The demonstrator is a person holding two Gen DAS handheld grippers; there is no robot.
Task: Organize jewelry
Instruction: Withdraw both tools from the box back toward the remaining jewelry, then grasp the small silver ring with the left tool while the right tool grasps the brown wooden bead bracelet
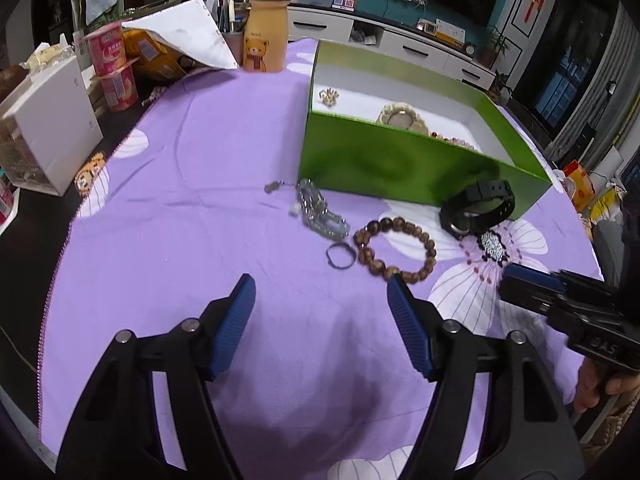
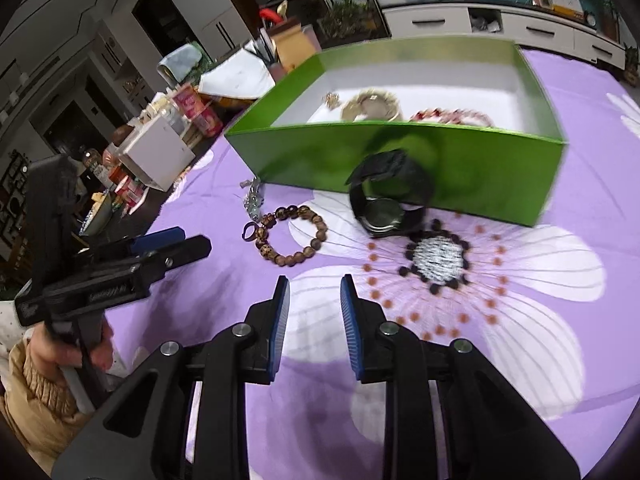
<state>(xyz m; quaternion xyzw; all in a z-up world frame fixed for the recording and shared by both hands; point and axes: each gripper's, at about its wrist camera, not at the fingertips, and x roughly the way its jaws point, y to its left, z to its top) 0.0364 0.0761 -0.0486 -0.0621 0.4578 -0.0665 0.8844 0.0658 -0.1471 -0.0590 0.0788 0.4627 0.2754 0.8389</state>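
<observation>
We had bare purple cloth (image 1: 192, 184) on the desk ahead of the left tongs (image 1: 322, 294), whose jaws stood wide apart. Further on, the small ring (image 1: 341, 256), wooden bead bracelet (image 1: 394, 250), silver chain (image 1: 320, 210) and black watch (image 1: 478, 208) lay close together before the green box (image 1: 384, 164), whose near wall blocked the way. The box's top stood open.
</observation>
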